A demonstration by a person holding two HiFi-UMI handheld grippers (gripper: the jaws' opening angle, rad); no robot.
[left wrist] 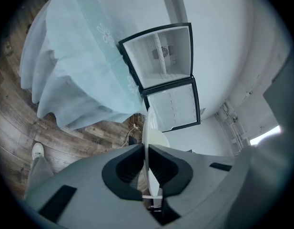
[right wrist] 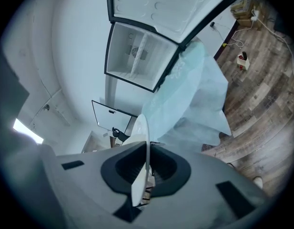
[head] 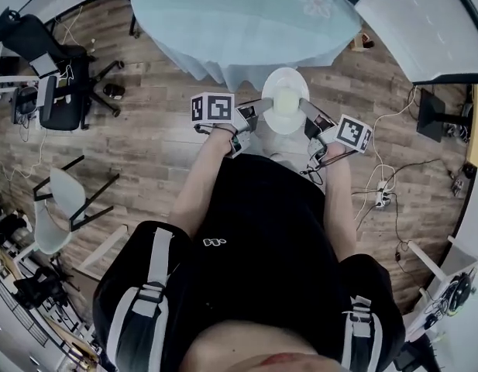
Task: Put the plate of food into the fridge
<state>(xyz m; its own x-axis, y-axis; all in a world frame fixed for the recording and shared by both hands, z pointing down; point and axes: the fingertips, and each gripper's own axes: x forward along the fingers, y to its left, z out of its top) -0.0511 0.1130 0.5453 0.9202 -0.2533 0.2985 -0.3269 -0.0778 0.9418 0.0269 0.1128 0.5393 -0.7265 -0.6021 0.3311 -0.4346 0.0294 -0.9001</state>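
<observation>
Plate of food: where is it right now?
Head view, centre: the plate is clamped between the left gripper and right gripper, just short of the blue-clothed table.

Smooth plate point(head: 279, 124), wooden plank floor point(head: 161, 142)

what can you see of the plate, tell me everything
The plate is round and white, like ceramic, with a pale lump of food in its middle. It is held about level in the air above the wooden floor, near the cloth-covered table. The left gripper and right gripper clamp opposite rims between their fingers.
</observation>
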